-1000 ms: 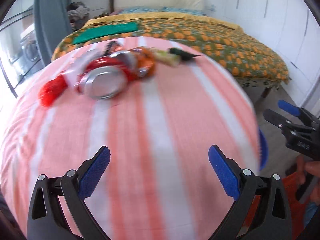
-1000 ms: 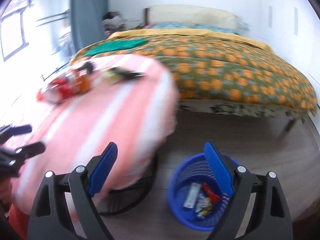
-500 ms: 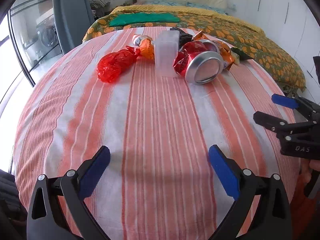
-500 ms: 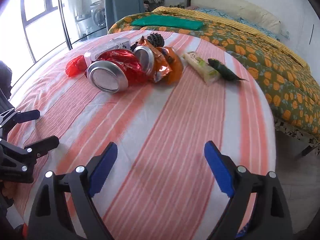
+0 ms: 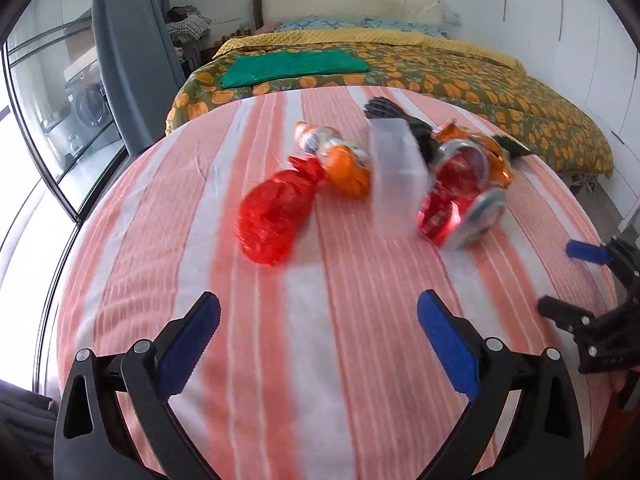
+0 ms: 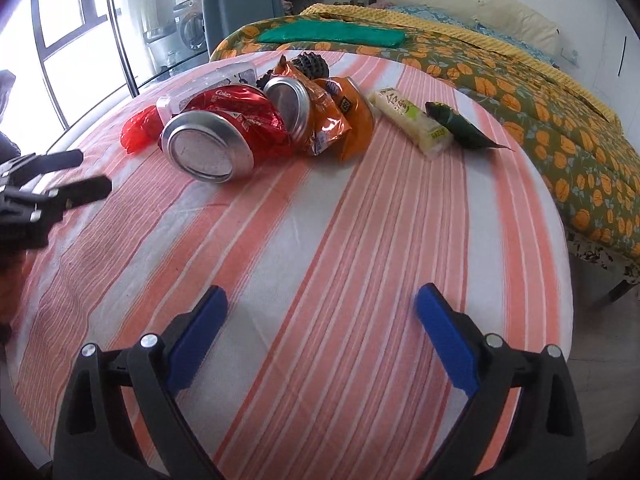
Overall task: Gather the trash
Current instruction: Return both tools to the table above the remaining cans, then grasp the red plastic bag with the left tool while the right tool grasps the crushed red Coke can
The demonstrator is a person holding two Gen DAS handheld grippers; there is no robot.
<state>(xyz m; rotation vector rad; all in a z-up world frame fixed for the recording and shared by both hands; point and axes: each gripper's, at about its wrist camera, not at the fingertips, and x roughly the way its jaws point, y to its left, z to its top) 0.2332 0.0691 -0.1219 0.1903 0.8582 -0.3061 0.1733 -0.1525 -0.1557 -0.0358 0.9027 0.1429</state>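
Trash lies in a heap on the round table with a pink-striped cloth (image 6: 320,240): a crushed red Coke can (image 6: 224,136), a second can (image 6: 286,106), orange snack wrappers (image 6: 344,116), a pale wrapped bar (image 6: 412,122), a dark green wrapper (image 6: 464,126), a red plastic bag (image 5: 276,212) and a clear plastic box (image 5: 396,172). My left gripper (image 5: 316,346) is open and empty, short of the red bag. My right gripper (image 6: 320,338) is open and empty over the near cloth, well short of the cans.
A bed with an orange-flowered cover (image 6: 520,76) and a folded green cloth (image 6: 332,34) stands behind the table. A glass door and window frame (image 6: 80,40) are at the left. The table edge drops off at the right (image 6: 560,240).
Both grippers have swung from the table's side and the blue floor basket to face the trash heap. The left one has moved closer to the red bag. Both stay open.
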